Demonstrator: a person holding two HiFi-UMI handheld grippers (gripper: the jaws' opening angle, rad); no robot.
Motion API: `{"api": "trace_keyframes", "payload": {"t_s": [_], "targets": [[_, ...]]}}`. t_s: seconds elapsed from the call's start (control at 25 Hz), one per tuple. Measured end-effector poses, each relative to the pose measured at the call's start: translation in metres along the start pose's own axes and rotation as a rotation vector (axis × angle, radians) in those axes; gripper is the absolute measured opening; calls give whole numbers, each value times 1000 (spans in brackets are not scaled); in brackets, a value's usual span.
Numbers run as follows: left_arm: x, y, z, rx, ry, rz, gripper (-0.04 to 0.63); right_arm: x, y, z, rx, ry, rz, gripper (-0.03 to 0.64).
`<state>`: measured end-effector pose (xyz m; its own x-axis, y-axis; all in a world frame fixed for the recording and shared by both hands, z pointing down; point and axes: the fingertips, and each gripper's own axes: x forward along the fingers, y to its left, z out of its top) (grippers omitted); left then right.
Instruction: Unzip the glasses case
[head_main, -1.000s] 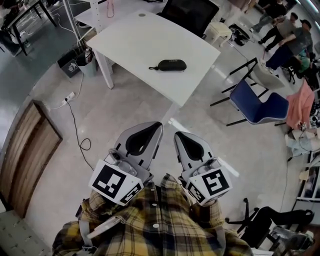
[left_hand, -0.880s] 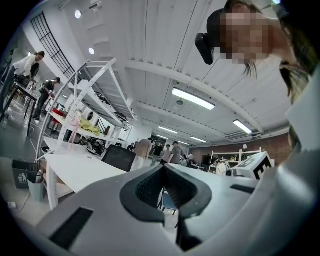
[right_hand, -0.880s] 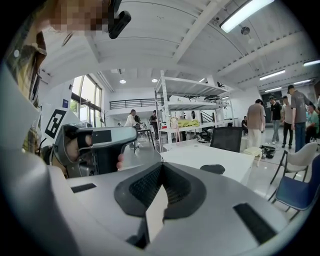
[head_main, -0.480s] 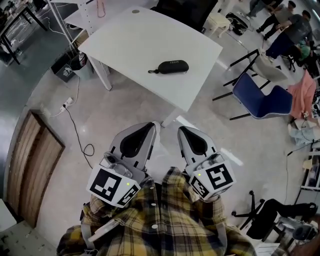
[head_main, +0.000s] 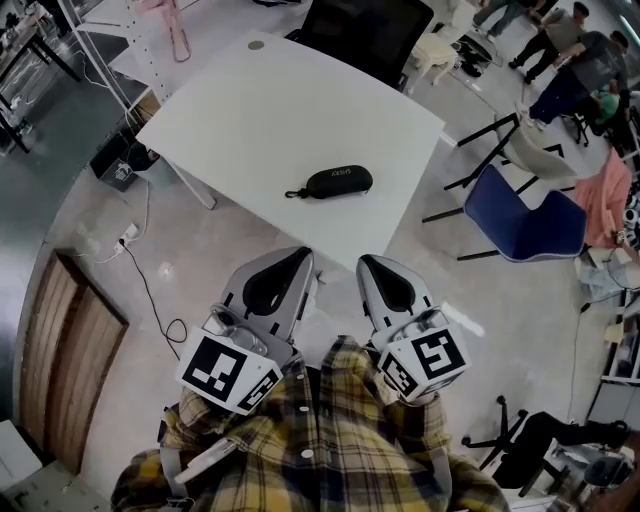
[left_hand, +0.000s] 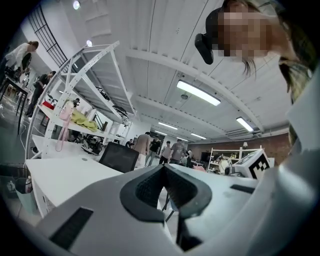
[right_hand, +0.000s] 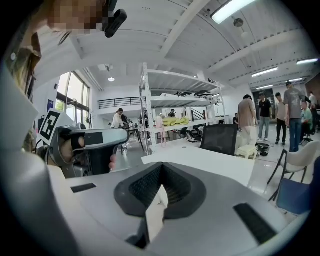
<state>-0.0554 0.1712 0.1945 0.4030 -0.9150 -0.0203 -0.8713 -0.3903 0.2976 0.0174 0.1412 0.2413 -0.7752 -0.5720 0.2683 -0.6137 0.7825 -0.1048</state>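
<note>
Close to the person, the left hand-held gripper (head_main: 303, 257) and right hand-held gripper (head_main: 368, 263) were both closed on nothing, bare floor (head_main: 205, 245) lay ahead, and beyond it the glasses case (head_main: 338, 180) rested near the tabletop's (head_main: 250, 110) near edge.

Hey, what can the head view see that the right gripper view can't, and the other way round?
Only the head view: the black glasses case lying on the white table. Only the right gripper view: ceiling lights and yellow items on a shelf. Both: the table, the black chair behind it, and the left gripper.
</note>
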Motion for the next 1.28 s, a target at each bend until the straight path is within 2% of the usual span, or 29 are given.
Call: {"api": "trace_keyframes", "payload": {"t_s": [0.52, 0.8, 1.08, 1.28], "targets": [[143, 72, 27, 3, 70, -66, 8, 91, -123, 49, 23, 13, -88, -2], [186, 90, 22, -3, 129, -153, 8, 107, -154, 44, 68, 42, -189, -2], [224, 100, 11, 22, 216, -291, 8, 116, -176, 30, 158, 57, -319, -2], [244, 105, -3, 56, 278, -321, 8, 118, -186, 24, 193, 69, -368, -2]]}}
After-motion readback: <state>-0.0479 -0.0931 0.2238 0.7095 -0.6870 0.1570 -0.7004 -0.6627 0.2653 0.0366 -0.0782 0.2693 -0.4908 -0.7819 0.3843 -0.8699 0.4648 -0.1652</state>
